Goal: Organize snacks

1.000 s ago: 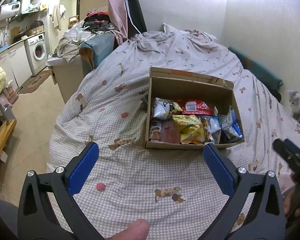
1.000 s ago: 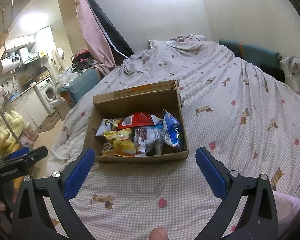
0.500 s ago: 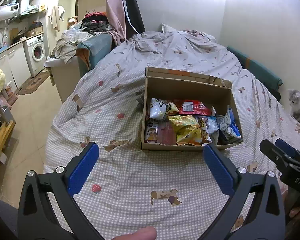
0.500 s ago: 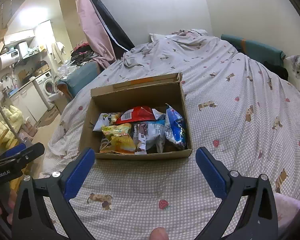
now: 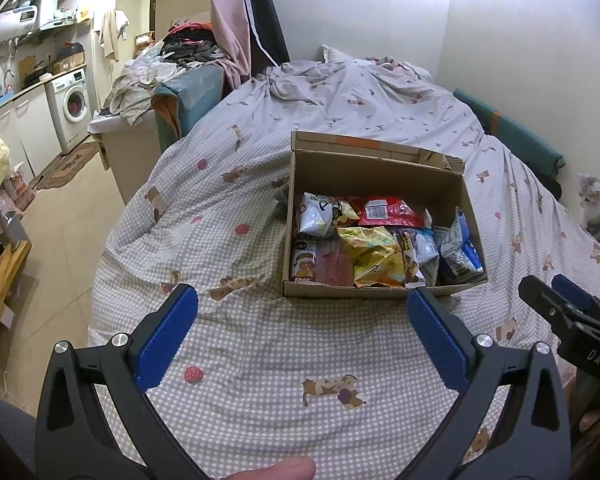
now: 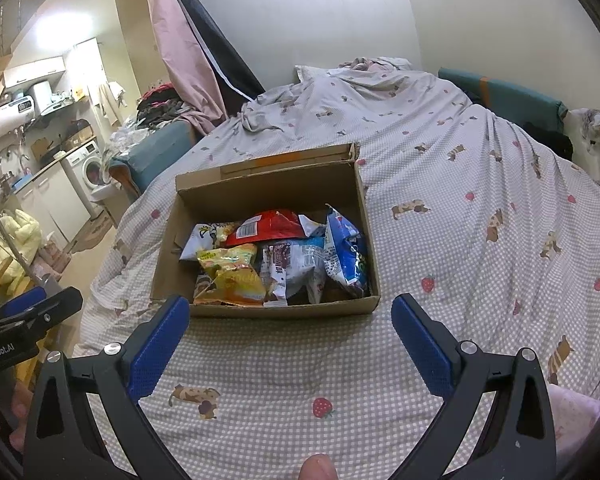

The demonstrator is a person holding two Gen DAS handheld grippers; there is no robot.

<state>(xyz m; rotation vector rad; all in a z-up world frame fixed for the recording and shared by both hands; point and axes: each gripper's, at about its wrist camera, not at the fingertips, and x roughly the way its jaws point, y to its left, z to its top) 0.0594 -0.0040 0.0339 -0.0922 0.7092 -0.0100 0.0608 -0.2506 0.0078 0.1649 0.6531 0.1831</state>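
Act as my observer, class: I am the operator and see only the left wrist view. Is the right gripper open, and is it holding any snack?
Observer: Open. The right wrist view shows the right gripper with its fingers spread wide and nothing between them.
Operator: Where is it aimed?
Observer: At the near wall of the box, which sits between its two fingers.
Operator: What holds my left gripper?
Observer: A hand shows just below the left gripper, at that view's left edge.

The left gripper [image 5: 302,332] is hovering wide open over the bedspread [image 5: 260,344], just short of a box [image 5: 376,292] holding snacks [image 5: 374,254], while a cat [image 5: 598,216] is sitting at right.
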